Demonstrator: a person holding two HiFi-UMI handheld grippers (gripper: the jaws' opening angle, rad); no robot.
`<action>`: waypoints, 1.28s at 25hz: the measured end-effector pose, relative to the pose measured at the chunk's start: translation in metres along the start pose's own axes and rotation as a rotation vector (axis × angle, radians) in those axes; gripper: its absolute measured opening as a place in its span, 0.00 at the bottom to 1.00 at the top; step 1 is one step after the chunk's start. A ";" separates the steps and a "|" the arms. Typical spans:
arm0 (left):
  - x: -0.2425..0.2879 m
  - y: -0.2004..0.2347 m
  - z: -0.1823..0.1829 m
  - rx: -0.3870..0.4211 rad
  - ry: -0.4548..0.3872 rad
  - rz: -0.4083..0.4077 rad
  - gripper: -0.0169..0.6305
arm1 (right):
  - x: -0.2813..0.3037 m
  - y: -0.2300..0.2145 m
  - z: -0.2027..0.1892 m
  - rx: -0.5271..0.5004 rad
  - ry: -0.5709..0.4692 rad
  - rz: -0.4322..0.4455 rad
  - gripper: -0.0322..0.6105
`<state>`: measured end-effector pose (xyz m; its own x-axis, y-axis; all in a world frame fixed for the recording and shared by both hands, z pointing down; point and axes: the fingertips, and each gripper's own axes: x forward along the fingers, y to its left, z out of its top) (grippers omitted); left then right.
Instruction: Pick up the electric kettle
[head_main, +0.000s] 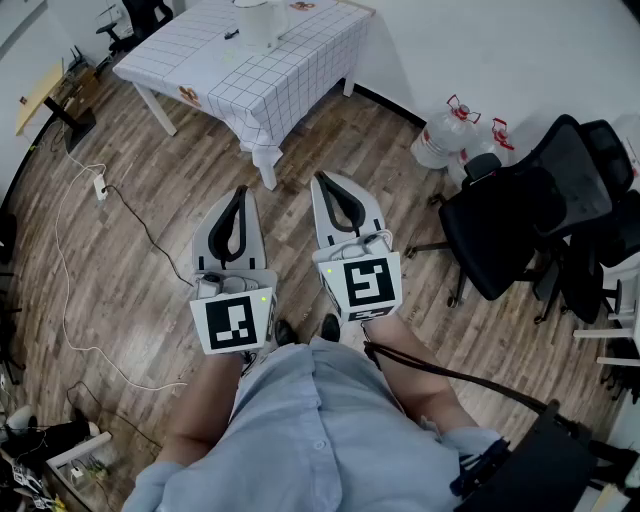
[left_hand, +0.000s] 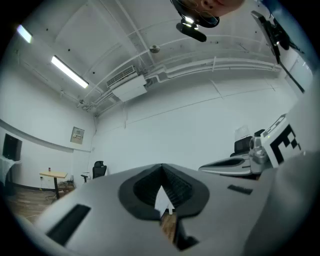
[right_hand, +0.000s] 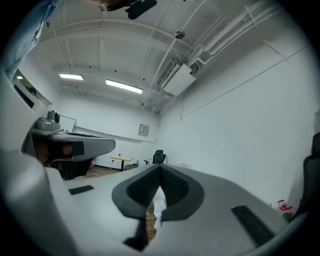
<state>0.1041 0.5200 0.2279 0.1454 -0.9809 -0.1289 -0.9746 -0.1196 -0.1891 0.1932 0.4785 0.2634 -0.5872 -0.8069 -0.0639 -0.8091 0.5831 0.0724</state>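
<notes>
Kettle (head_main: 257, 22), white, on gridded tablecloth (head_main: 290, 75)

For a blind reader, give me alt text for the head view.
A person standing on a wood floor holds a grey-and-white left gripper and right gripper side by side, both shut and empty, aimed at a table with a white grid-patterned cloth and a white electric kettle on it. Black office chairs stand at right.

Table (head_main: 290, 80) in checked cloth, white electric kettle (head_main: 258, 22) on top, small dark object (head_main: 231, 35) nearby, wooden floor (head_main: 150, 320) below
</notes>
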 end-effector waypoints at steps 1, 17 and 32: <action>0.002 0.000 0.001 -0.015 -0.004 0.003 0.03 | 0.001 -0.001 0.000 0.001 0.000 0.000 0.05; 0.026 -0.032 0.001 -0.005 -0.006 0.026 0.03 | -0.003 -0.040 -0.009 0.042 -0.011 0.034 0.05; 0.094 -0.012 -0.038 0.004 0.032 0.061 0.03 | 0.060 -0.077 -0.044 0.052 0.028 0.063 0.06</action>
<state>0.1232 0.4236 0.2548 0.0798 -0.9908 -0.1094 -0.9808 -0.0584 -0.1860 0.2216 0.3809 0.2977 -0.6371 -0.7700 -0.0329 -0.7707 0.6367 0.0234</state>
